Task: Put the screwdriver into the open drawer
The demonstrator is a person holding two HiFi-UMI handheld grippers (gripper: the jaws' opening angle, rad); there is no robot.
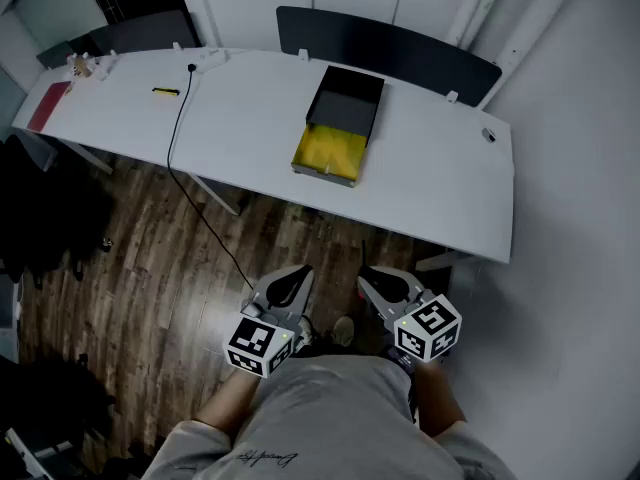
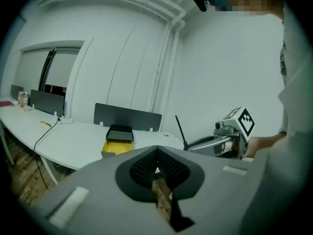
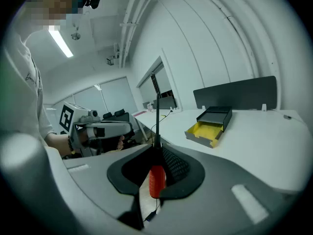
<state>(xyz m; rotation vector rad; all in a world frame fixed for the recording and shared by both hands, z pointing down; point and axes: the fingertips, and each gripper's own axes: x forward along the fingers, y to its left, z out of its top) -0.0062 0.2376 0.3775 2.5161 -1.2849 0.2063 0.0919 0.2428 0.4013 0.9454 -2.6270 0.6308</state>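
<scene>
Already gripped, the screwdriver point(image 3: 156, 179) has not yet reached the drawer point(image 1: 328, 150).
Well short of the drawer, out beyond its open yellow end, the left gripper point(image 1: 290, 280) has its jaws together on nothing. Just beside it, equally far from the drawer, the right gripper point(image 1: 385, 286) is clamped on the screwdriver's red handle, shaft pointing forward. The pickup looks done; the carry to the drawer and the release remain.
</scene>
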